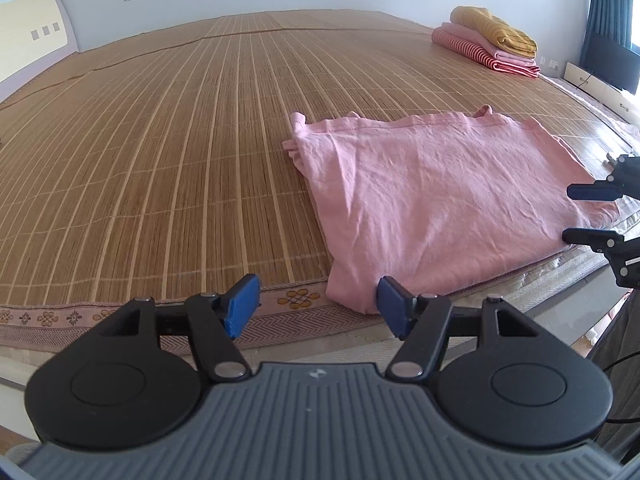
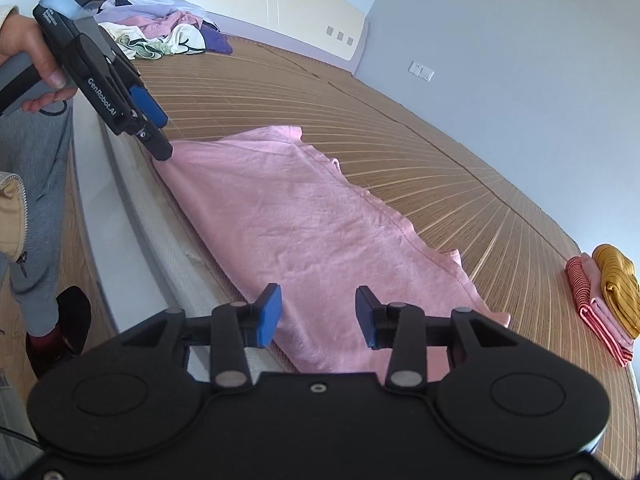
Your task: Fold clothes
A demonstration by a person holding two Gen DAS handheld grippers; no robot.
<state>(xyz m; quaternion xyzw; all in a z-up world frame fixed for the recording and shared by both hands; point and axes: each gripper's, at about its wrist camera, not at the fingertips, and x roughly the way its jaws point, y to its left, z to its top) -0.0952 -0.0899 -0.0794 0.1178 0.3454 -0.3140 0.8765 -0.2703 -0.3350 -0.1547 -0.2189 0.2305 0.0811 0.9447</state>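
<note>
Nearest the person, both tongs stand at the front edge of the bed, each beside one near corner of the pink, wrinkled cotton garment (image 1: pixel 432 200) that lies partly folded and flat on the woven bamboo bed mat (image 1: pixel 168 152). The left tongs (image 1: pixel 316 308) are parted with nothing between the blue pads; the garment's near left corner lies just ahead of the right-hand pad, not pinched. The right tongs (image 2: pixel 318 312) are likewise parted, hovering over the garment's other near corner with cloth below them rather than clamped. Judging from this, the next fold needs both corners taken together, and the risk is a shallow bite: the pads could catch only the top layer, so the layers slide apart, or one corner could slip and drag the fold askew. The rumpled far hem of the garment may also bunch if it is lifted unevenly. Beyond the garment, far to its right, sits a stack of folded clothes, mustard over red-striped (image 1: pixel 492 40); far to its left, by the headboard, an unfolded heap of mixed clothes (image 2: pixel 160 32) waits.
</note>
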